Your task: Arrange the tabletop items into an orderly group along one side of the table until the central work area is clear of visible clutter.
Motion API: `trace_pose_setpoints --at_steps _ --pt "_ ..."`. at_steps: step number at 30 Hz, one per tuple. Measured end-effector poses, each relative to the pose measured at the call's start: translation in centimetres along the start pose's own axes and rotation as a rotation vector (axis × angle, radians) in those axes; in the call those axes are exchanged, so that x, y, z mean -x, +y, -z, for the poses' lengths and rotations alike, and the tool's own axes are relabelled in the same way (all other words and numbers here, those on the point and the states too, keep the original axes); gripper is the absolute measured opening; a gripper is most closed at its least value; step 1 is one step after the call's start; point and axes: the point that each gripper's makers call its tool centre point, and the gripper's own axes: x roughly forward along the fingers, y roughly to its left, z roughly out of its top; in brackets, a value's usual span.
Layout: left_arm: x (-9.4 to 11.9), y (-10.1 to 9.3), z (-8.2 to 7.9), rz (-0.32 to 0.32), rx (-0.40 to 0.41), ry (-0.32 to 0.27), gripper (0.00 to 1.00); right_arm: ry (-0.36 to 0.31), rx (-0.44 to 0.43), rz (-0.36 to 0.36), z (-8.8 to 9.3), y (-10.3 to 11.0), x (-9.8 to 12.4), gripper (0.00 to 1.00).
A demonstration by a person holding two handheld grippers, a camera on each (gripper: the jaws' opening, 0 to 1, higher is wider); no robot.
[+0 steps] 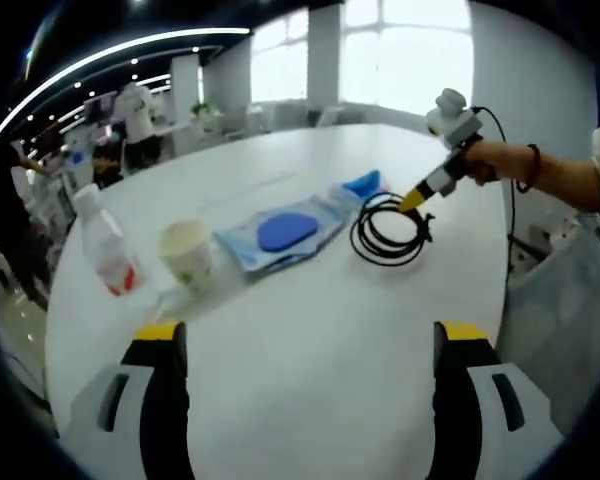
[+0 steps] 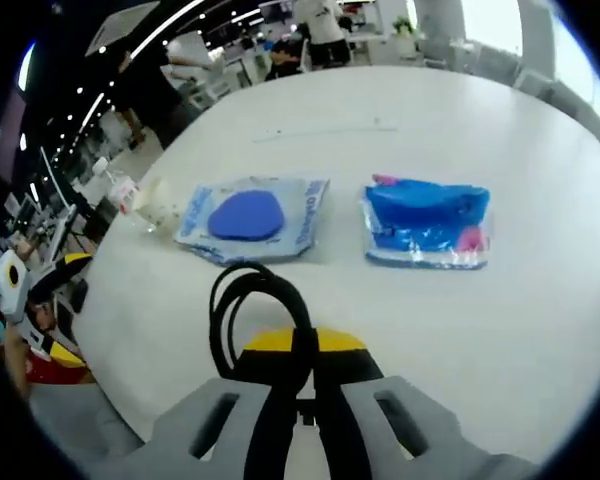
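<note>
Right gripper (image 2: 298, 352): jaws pinched together on the black cable coil (image 2: 242, 300), yellow tips meeting over the strands. In the left gripper view I see it (image 1: 417, 198) reach in from the right, tilted down onto the coil (image 1: 390, 230), my hand (image 1: 495, 160) behind it, wrist roughly level.

Left gripper (image 1: 312, 335): jaws wide apart, nothing between them, low over bare white table (image 1: 310, 380) near the edge.

Beyond the coil, going farther out: clear pouch with the dark blue pad (image 2: 248, 216), then the blue packet (image 2: 430, 222) beside it, apart. Paper cup (image 1: 188, 255) sits just beside the pouch's other end, small plastic bottle (image 1: 108, 250) a bit past that. People stand in the room beyond the table.

Risks, my read:
- I seem to hold only some strands, so a lift or drag could let the coil spring open and sprawl.
- Trailing loops could snag the pouch and drag it.
- Cup looks light, bottle narrow; sweeping the pouch that way could tip either.
- Items sit mid-table, grouping not done.
</note>
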Motion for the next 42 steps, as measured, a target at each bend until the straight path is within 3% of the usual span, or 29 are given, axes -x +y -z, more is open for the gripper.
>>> trace_pose_setpoints --at_steps 9,19,33,42 --pt "-0.3 -0.1 0.4 0.003 0.005 0.013 0.99 0.004 -0.002 0.026 0.4 -2.6 0.1 0.04" --pt "-0.4 -0.1 0.6 0.003 0.005 0.02 0.99 0.026 -0.026 0.031 1.3 -4.6 -1.3 0.04" --pt "-0.3 0.3 0.8 -0.016 0.01 0.027 0.99 0.052 -0.03 0.043 2.5 -5.6 -2.8 0.05" --pt "-0.2 0.4 1.0 -0.018 0.016 0.033 0.99 0.034 -0.04 0.036 2.7 -5.5 -3.0 0.06"
